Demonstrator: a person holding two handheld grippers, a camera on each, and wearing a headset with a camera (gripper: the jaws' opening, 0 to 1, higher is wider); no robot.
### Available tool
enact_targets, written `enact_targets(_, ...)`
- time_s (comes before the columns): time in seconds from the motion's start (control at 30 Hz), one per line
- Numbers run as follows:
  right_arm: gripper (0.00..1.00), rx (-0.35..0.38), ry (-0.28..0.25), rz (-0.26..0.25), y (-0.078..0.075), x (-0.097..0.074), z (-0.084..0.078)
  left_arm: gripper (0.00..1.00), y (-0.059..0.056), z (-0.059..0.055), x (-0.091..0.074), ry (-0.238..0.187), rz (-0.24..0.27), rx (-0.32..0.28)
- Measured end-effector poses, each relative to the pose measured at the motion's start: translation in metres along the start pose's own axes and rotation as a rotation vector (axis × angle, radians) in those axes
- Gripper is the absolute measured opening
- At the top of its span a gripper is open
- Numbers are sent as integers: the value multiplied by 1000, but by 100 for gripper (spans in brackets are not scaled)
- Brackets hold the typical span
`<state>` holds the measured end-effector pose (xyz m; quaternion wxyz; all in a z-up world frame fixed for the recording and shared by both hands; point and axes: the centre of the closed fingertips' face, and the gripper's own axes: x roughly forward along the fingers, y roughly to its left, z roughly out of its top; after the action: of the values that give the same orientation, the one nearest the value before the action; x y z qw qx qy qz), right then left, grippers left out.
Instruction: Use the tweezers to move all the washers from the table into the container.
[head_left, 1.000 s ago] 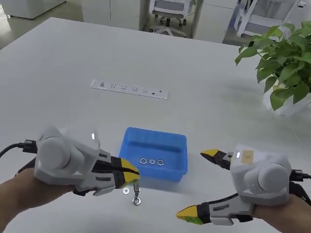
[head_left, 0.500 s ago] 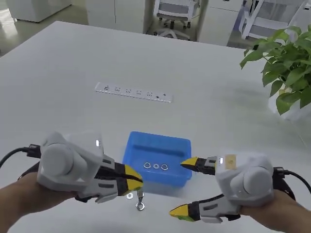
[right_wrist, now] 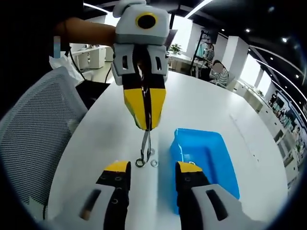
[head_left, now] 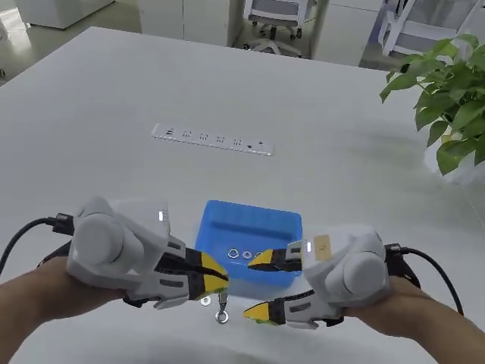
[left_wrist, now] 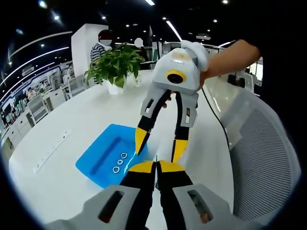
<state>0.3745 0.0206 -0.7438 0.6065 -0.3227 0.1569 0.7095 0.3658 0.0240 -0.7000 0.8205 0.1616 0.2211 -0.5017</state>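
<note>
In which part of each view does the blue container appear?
Head view: blue container, lower centre.
Left gripper view: lower left.
Right gripper view: lower right.
Shared landmark: the tweezers, pointing down at the table beside it.

Tweezers are held at centre frame by the left gripper, tips at a washer, left of the blue container.
</note>
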Motion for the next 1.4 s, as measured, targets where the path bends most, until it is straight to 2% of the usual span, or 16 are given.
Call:
enact_targets(0.5, 22, -79, 36, 137, 12, 28, 2, 6, 0, -2, 2, 11, -15, 1)
enact_targets(0.63, 18, -90, 38, 165, 14, 34, 3, 6, 0, -2, 2, 14, -16, 2)
enact_targets(0.73, 14, -115, 59, 181, 16, 37, 2, 6, 1, -2, 2, 18, -17, 2)
enact_targets(0.97, 10, -133, 75, 185, 15, 38, 1, 6, 2, -4, 2, 25, -17, -3)
enact_targets(1.4, 9, -55, 71, 186, 15, 37, 1, 7, 1, -4, 3, 30, -10, -10)
